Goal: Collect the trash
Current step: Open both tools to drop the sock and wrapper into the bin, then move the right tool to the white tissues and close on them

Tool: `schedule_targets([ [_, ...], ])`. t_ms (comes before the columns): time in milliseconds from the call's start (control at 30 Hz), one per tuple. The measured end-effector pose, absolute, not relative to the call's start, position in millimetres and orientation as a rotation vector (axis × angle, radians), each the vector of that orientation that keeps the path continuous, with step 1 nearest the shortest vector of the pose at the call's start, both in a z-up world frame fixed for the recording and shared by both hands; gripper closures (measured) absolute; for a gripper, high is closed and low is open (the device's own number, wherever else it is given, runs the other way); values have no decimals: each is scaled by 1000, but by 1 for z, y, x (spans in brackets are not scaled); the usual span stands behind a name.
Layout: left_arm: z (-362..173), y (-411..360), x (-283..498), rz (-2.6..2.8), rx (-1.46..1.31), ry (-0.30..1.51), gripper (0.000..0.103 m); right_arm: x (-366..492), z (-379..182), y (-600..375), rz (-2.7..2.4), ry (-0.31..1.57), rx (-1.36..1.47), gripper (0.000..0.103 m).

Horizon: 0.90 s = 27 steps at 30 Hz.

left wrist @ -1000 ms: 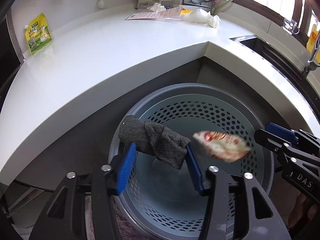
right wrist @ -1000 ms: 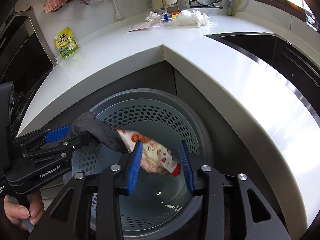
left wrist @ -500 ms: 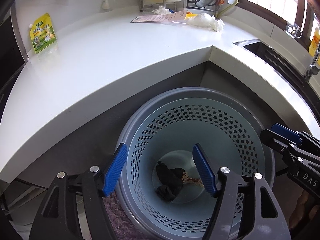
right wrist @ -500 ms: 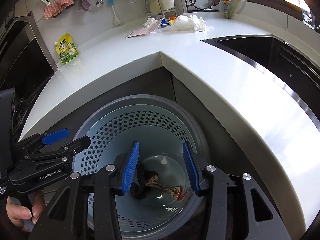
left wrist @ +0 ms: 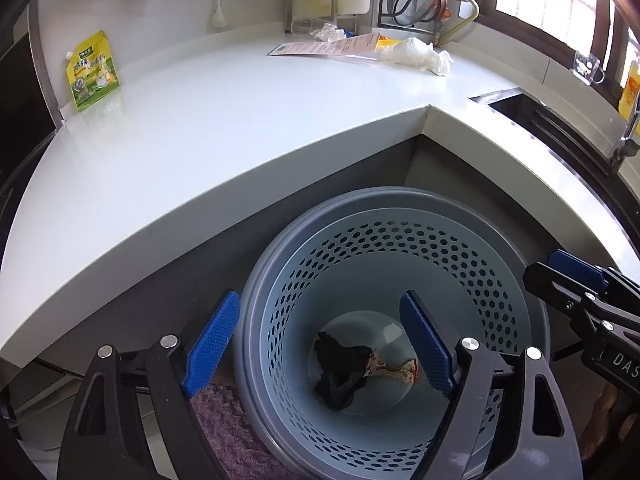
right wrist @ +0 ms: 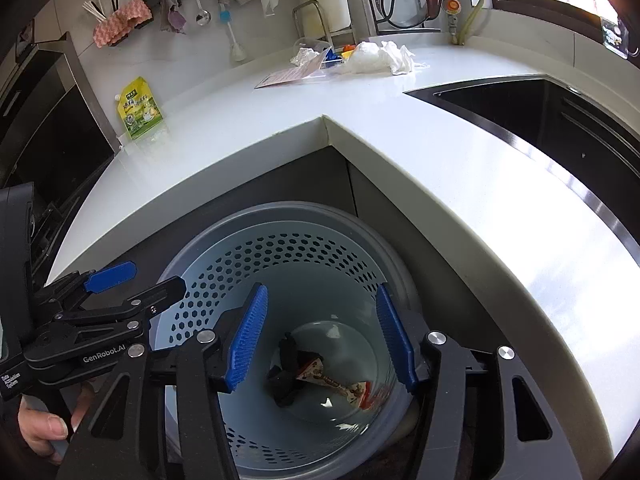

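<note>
A grey perforated bin [left wrist: 400, 248] [right wrist: 288, 232] stands on the floor in the counter's inner corner. At its bottom lie a dark cloth [left wrist: 338, 368] [right wrist: 286, 364] and a red-and-white snack wrapper [left wrist: 394, 368] [right wrist: 340, 386]. My left gripper [left wrist: 320, 338] hangs over the bin, its jaws opening, nothing between them. My right gripper [right wrist: 320, 336] is over the bin too, jaws opening and empty. Each gripper shows in the other's view: the right gripper [left wrist: 580, 292] at the right edge, the left gripper [right wrist: 132, 284] at the left, held by a hand [right wrist: 44, 428].
On the white counter [left wrist: 240, 128] sit a green-yellow pouch [left wrist: 92, 72] [right wrist: 140, 110], a pink paper sheet [left wrist: 324, 46] and crumpled white tissue [left wrist: 420, 54] [right wrist: 384, 56]. A dark sink [right wrist: 540, 120] lies to the right. A purple mat [left wrist: 240, 432] lies by the bin.
The left gripper let go of the dark cloth and the right gripper of the wrapper; both fell to the bin's bottom. Both pairs of jaws have widened since.
</note>
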<state>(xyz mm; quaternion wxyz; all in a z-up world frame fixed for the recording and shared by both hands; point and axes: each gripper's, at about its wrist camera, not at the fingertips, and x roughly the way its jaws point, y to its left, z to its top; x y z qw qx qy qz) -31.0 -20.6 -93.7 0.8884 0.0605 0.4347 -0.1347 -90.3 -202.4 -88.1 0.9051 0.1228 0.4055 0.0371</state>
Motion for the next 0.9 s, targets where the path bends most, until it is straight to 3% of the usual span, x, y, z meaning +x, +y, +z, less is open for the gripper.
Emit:
schedule_targets([
  [433, -69, -13, -26, -277, 105, 801, 9, -81, -66, -206, 100, 747, 275, 38],
  [900, -15, 4, -15, -265, 63, 693, 6, -87, -30, -210, 51, 662, 250, 31],
])
